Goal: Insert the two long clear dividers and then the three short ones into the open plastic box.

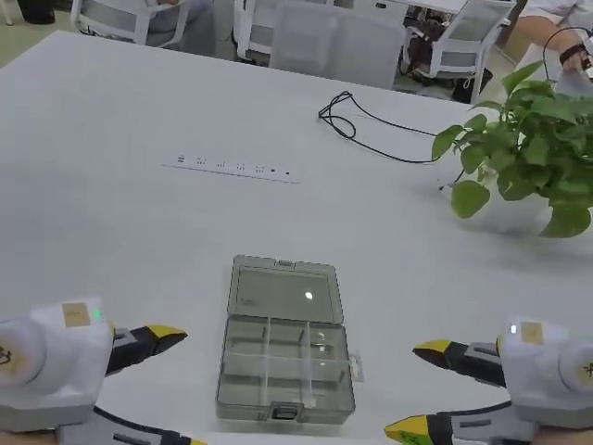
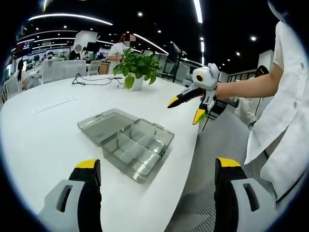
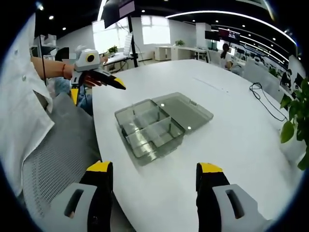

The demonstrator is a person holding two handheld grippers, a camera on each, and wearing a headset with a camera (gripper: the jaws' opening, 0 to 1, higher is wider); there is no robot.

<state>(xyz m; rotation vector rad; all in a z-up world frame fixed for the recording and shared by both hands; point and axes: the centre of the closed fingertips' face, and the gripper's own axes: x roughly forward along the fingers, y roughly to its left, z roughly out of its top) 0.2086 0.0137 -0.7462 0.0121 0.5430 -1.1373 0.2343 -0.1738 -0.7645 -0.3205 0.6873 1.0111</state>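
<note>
The open clear plastic box (image 1: 250, 408) lies on the white table near its front edge, with the lid (image 1: 283, 289) flat behind the tray. Clear dividers (image 1: 270, 348) stand inside and split the tray into compartments. My left gripper (image 1: 188, 387) hovers left of the box, open and holding nothing. My right gripper (image 1: 402, 389) hovers to its right, also open with nothing between the jaws. In the left gripper view the box (image 2: 125, 164) lies ahead between the left gripper (image 2: 158, 164) jaws, the right gripper (image 2: 182, 113) beyond. In the right gripper view the box (image 3: 145, 157) lies ahead of the right gripper (image 3: 154, 167).
A white power strip (image 1: 232, 168) lies further back on the table. A black cable (image 1: 361, 120) runs toward a potted plant (image 1: 528, 158) at the right. Chairs (image 1: 324, 37) stand behind the far edge. The near table edge (image 1: 306, 438) runs just below the box.
</note>
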